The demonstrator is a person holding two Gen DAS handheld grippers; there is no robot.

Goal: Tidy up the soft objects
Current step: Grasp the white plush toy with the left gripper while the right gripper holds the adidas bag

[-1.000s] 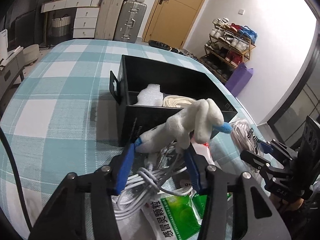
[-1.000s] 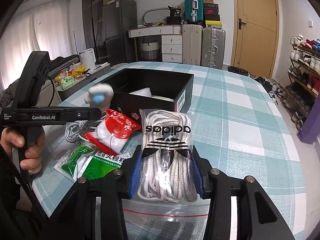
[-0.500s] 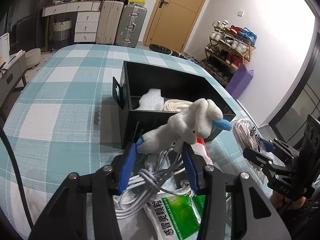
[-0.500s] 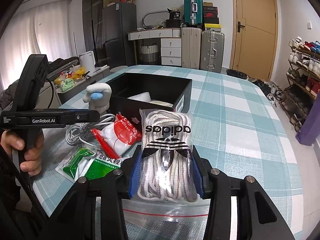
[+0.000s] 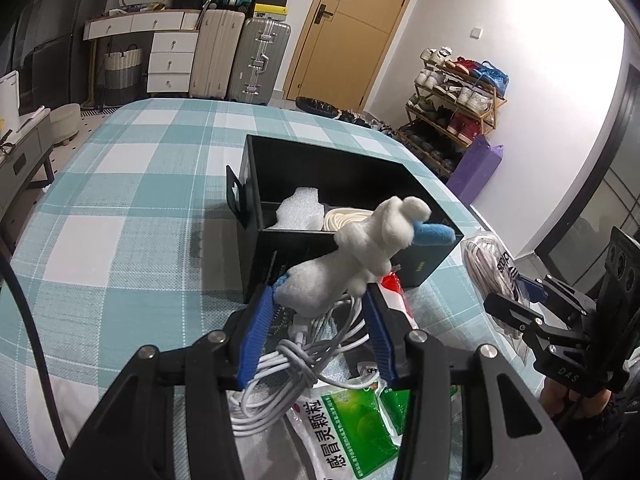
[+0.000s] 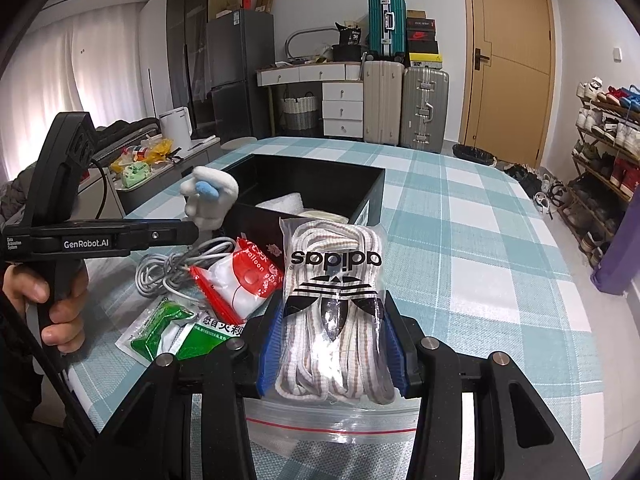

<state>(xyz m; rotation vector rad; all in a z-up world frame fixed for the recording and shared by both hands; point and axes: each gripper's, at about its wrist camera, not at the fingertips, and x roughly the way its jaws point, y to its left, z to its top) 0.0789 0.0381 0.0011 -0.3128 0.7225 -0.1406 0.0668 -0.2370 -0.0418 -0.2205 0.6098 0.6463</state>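
Left hand-held gripper (image 5: 320, 300): its blue pads are clamped on the rear end of the white plush toy with a blue tip (image 5: 360, 256). The toy is held clear of the table, its head at the near wall of the open black rectangular storage box (image 5: 280, 252). To complete the step well, raise the toy until it clears the near wall, carry it forward over free floor space in the box, then release. Keep the pads above the grey coiled charging cable (image 5: 296, 356) lying directly beneath, so it does not snag.

Right hand-held gripper (image 6: 332, 344): its pads are closed on the clear zip bag of striped white shoelaces with a black logo (image 6: 332, 304), held near the right front corner of the box. Judged best: hold this bag back until the toy is placed, so the two grippers do not meet over the opening.

Box contents: a white foam sheet (image 5: 300, 210) on the left and a cream coiled cord (image 5: 344, 218) just beside it on the right, both against the near wall; the far half appears vacant.

Not yet boxed, near the table's front edge: the cable, a red-and-white balloon packet (image 6: 248, 280), and green-and-white medicine sachets (image 6: 176, 330).
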